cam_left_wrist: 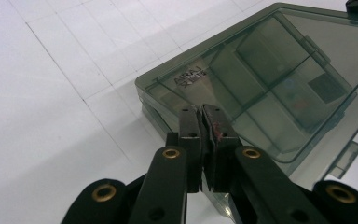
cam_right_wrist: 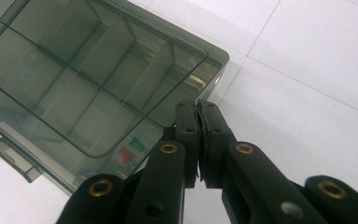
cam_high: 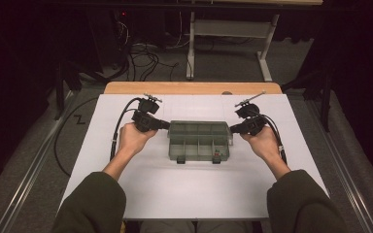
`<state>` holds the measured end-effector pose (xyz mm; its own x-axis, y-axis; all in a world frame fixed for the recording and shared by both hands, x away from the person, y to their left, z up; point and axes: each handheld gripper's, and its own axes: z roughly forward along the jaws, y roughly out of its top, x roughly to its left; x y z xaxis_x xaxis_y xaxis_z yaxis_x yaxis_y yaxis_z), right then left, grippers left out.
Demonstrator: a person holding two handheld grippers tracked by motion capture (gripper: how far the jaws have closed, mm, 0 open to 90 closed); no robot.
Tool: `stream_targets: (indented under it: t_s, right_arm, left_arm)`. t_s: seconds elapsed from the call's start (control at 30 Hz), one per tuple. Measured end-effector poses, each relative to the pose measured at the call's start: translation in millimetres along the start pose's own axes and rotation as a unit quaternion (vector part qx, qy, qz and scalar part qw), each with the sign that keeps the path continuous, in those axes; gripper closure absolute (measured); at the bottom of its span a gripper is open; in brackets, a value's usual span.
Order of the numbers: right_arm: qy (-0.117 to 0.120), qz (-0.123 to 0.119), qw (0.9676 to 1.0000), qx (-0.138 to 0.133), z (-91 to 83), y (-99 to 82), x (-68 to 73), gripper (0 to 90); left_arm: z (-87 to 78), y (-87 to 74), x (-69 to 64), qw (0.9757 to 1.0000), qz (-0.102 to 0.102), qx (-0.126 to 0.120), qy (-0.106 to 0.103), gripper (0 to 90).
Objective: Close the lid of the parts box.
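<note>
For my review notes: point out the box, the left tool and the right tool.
box (cam_high: 199,128): high view, on its lid.
left tool (cam_high: 167,124): high view, at its tips by the box's left end.
right tool (cam_high: 231,129): high view, at its tips by the box's right end.

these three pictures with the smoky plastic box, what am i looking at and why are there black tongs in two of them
A person sits at a white table holding a hand-operated gripper in each hand. One camera looks down from above; the other two ride on the grippers and look along their black jaws. In the middle lies a smoky see-through organiser box with dividers, its lid partly raised. The left gripper meets the lid's left edge, the right gripper its right edge. Both pairs of jaws are shut, seemingly pinching the lid's side edges. Small red and green bits lie in one compartment.
</note>
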<state>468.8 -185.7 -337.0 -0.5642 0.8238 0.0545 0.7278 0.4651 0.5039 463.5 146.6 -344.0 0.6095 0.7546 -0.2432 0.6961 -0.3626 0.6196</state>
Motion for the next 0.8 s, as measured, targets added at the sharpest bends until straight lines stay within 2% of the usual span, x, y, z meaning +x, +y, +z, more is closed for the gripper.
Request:
stream_targets:
  t_s: [0.3, 0.53, 0.8]
  right_arm:
    - [0.005, 0.000, 1.0000, -0.004, -0.7, -2.1, 0.5, 89.8]
    - [0.010, -0.009, 0.9999, -0.006, 0.9, -4.9, 3.0, 89.8]
    - [0.015, -0.010, 0.9998, -0.011, 4.0, -8.1, 3.0, 89.1]
  left_arm:
    - [4.1, -3.2, -3.9, 1.0000, 0.002, 0.000, -0.004, 86.7]
    - [9.3, -7.3, -7.0, 0.9999, 0.007, 0.009, -0.004, 86.7]
    - [10.5, -11.3, -9.4, 0.9999, 0.009, 0.006, -0.004, 86.7]
